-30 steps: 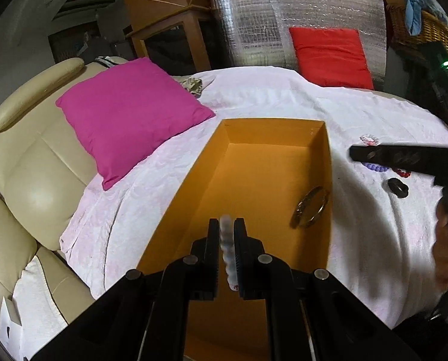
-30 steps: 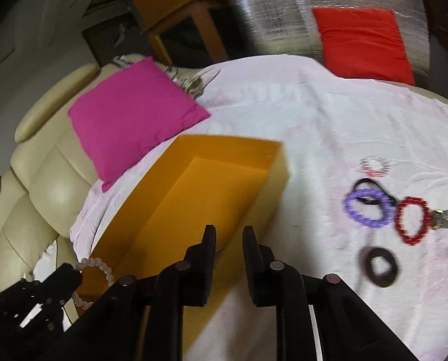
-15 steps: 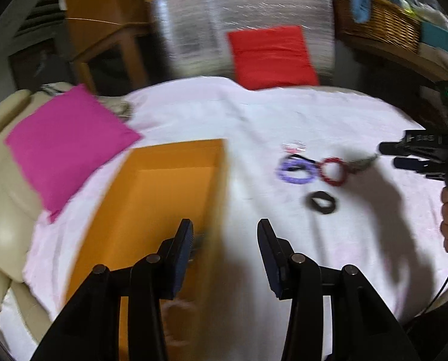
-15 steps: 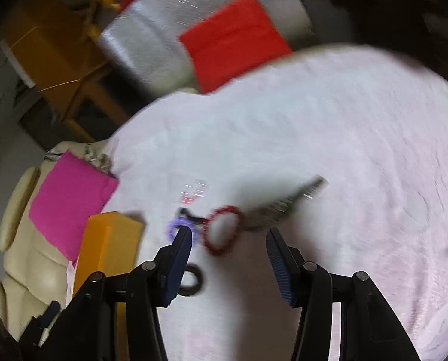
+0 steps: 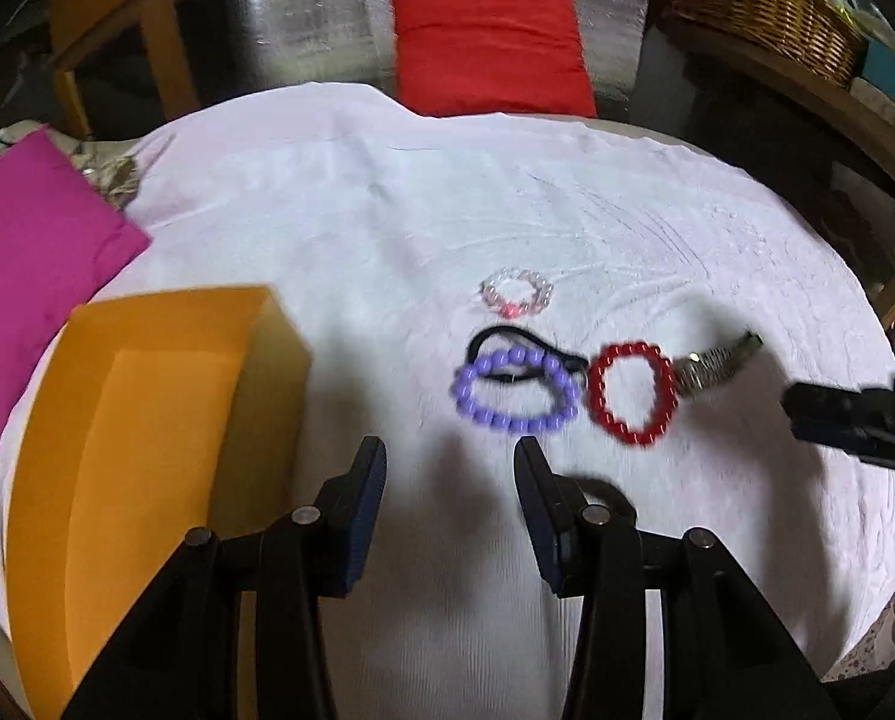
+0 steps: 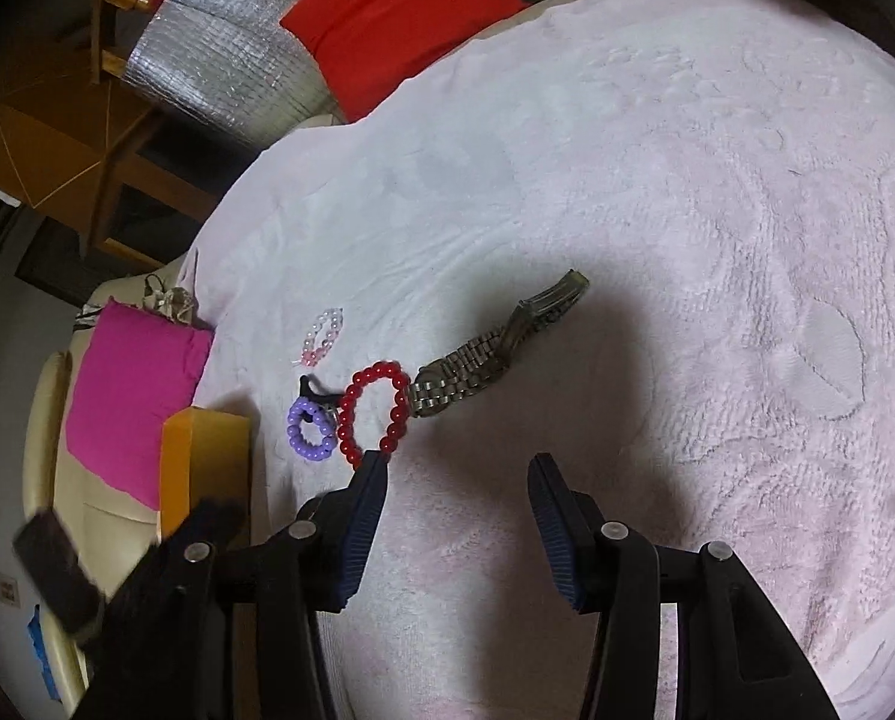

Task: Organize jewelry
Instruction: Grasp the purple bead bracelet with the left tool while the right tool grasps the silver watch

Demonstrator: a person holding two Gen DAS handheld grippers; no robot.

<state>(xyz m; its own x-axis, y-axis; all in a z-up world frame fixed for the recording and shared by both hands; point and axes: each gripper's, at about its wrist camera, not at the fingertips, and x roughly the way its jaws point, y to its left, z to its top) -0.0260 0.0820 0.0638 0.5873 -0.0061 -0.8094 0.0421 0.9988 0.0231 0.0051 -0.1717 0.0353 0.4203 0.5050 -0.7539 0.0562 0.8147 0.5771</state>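
Hovering over a pale cloth (image 5: 387,228), both claws gape wide and hold nothing.

The left claw (image 5: 450,480) hangs near the purple bracelet (image 5: 514,390), with the orange box (image 5: 147,420) to its left; the right claw (image 6: 456,498) faces the red bracelet (image 6: 375,414) and metal watch band (image 6: 477,366). A dark ring (image 5: 606,489) is half hidden behind the left claw.
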